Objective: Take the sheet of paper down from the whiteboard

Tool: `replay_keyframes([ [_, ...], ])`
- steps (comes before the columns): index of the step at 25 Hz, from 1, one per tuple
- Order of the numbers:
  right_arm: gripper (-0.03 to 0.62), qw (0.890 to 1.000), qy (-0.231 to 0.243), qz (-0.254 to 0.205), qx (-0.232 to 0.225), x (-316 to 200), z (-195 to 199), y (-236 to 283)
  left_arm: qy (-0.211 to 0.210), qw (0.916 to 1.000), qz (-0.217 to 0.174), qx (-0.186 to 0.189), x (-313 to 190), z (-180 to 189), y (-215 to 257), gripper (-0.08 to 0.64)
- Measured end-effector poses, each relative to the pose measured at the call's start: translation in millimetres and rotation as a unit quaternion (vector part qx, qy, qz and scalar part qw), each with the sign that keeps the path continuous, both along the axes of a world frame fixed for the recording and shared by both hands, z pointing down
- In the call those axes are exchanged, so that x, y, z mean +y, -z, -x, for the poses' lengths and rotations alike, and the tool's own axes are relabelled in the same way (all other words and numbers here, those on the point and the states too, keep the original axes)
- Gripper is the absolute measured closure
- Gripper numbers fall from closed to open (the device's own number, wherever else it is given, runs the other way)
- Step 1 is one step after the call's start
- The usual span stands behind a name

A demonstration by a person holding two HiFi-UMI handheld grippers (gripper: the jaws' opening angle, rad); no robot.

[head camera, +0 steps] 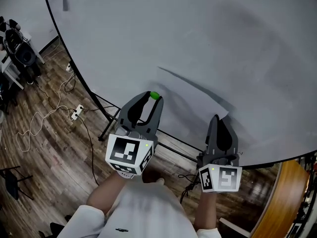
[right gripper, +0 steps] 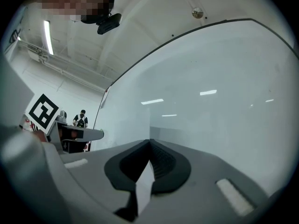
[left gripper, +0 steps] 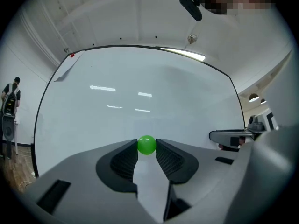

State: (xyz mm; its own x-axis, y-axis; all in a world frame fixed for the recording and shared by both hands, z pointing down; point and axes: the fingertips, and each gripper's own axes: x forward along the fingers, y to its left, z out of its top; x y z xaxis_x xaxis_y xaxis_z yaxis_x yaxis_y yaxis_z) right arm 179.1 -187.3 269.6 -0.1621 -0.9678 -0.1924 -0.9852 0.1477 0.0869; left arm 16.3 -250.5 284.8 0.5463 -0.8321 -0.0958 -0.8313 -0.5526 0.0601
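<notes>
The white sheet of paper (head camera: 193,105) lies against the big whiteboard (head camera: 198,33), its top edge showing as a faint slanted line. My left gripper (head camera: 154,97) is at the sheet's left side, shut on a small green ball magnet (head camera: 155,95). In the left gripper view the magnet (left gripper: 146,145) sits pinched between the two jaw tips; I cannot tell whether it touches the board. My right gripper (head camera: 218,119) is at the sheet's lower right, shut on the paper. In the right gripper view a white strip of the paper (right gripper: 145,186) runs between the closed jaws.
The whiteboard's black stand (head camera: 113,120) and loose cables with a power strip (head camera: 75,113) are on the wooden floor at left. An office chair (head camera: 20,51) stands far left, a round wooden piece (head camera: 282,202) at lower right. A person (left gripper: 10,97) stands in the background.
</notes>
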Motion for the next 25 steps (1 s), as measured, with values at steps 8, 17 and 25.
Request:
replay_keyframes([
  [8, 0.583, 1.000, 0.012, 0.006, -0.007, 6.4, 3.3, -11.5, 0.015, 0.9998, 0.015, -0.004, 11.4, 25.4, -12.2, 0.436],
  [17, 0.583, 0.999, 0.021, 0.015, -0.023, 24.1, 8.5, -28.7, 0.027, 0.9992, 0.027, -0.011, 38.3, 55.2, -25.0, 0.436],
  [25, 0.583, 0.999, 0.028, 0.026, -0.018, 35.8, 23.4, -50.1, 0.034, 0.9988, 0.028, -0.022, 57.3, 72.4, -39.3, 0.436],
])
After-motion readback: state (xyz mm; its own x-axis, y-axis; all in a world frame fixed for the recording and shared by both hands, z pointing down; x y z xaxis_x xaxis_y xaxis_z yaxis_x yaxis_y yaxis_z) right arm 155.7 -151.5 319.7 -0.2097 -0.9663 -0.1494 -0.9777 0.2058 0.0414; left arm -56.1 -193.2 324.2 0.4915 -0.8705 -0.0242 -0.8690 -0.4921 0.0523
